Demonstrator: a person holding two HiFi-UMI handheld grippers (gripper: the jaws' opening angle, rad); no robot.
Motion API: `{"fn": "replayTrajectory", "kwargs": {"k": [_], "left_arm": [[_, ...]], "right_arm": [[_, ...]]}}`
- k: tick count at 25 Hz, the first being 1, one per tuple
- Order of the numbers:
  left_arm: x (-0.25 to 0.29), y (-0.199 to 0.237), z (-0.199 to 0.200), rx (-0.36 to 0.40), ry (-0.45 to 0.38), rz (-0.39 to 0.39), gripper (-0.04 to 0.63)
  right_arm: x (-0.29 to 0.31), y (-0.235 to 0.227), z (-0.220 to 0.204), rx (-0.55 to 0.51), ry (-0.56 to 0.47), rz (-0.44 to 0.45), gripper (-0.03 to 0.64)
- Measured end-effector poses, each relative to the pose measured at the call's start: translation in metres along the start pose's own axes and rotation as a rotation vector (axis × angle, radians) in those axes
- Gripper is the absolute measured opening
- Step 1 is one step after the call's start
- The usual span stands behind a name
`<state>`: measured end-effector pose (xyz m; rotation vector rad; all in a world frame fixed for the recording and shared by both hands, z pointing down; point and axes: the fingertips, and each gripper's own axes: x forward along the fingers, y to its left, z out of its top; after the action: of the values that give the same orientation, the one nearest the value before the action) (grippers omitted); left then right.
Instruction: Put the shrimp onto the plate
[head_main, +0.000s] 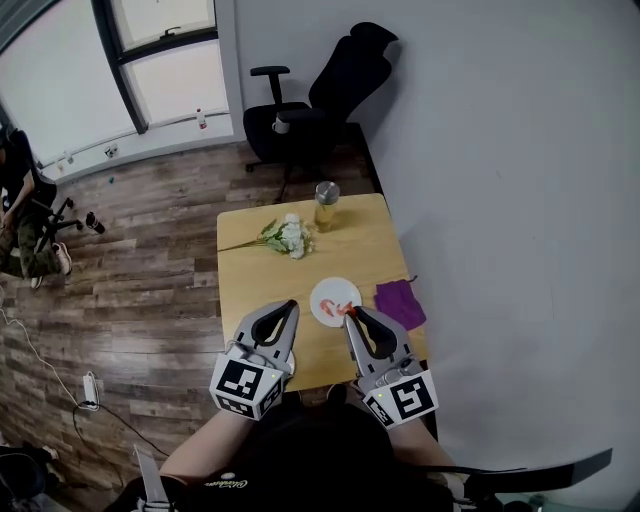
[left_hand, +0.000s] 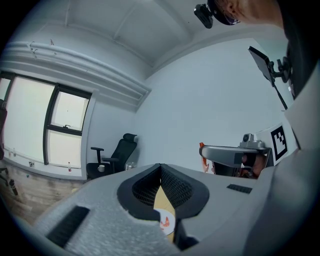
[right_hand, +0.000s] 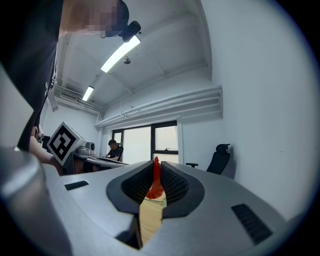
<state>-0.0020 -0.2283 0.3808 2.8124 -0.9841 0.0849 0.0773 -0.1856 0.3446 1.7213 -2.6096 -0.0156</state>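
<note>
A small white plate (head_main: 325, 293) sits on the wooden table (head_main: 250, 275), with one orange shrimp (left_hand: 165, 224) lying on it, seen through the left jaws' gap. My right gripper (head_main: 352, 315) hovers at the plate's near right edge, shut on a second red shrimp (right_hand: 155, 184), whose tail sticks up past the tips. From the left gripper view, that shrimp (left_hand: 202, 148) shows at the right gripper's tip. My left gripper (head_main: 289, 306) is held just left of the plate, jaws shut with nothing between them.
A purple cloth (head_main: 400, 302) lies right of the plate. White flowers (head_main: 286, 237) and a glass jar (head_main: 326, 205) stand at the table's far side. Beyond them is a black office chair (head_main: 310, 100). A person (head_main: 20, 205) sits far left.
</note>
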Motion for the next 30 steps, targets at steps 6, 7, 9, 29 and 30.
{"fn": "replayTrajectory", "kwargs": {"k": [6, 7, 9, 29, 30], "left_arm": [[0.027, -0.021, 0.006, -0.010, -0.009, 0.026, 0.005], [0.030, -0.025, 0.007, -0.010, -0.010, 0.025, 0.005], [0.033, -0.031, 0.008, -0.008, -0.007, 0.023, 0.005], [0.042, -0.019, -0.025, -0.008, 0.061, 0.054, 0.003], [0.044, -0.020, -0.030, -0.013, 0.068, 0.049, 0.003]], "right_arm": [[-0.004, -0.026, 0.001, 0.021, -0.008, 0.038, 0.043], [-0.005, -0.029, 0.001, 0.018, -0.006, 0.043, 0.042], [-0.006, -0.034, 0.001, 0.018, -0.005, 0.047, 0.043], [0.012, -0.032, -0.042, 0.074, 0.094, 0.086, 0.042], [0.012, -0.033, -0.046, 0.078, 0.104, 0.085, 0.043]]}}
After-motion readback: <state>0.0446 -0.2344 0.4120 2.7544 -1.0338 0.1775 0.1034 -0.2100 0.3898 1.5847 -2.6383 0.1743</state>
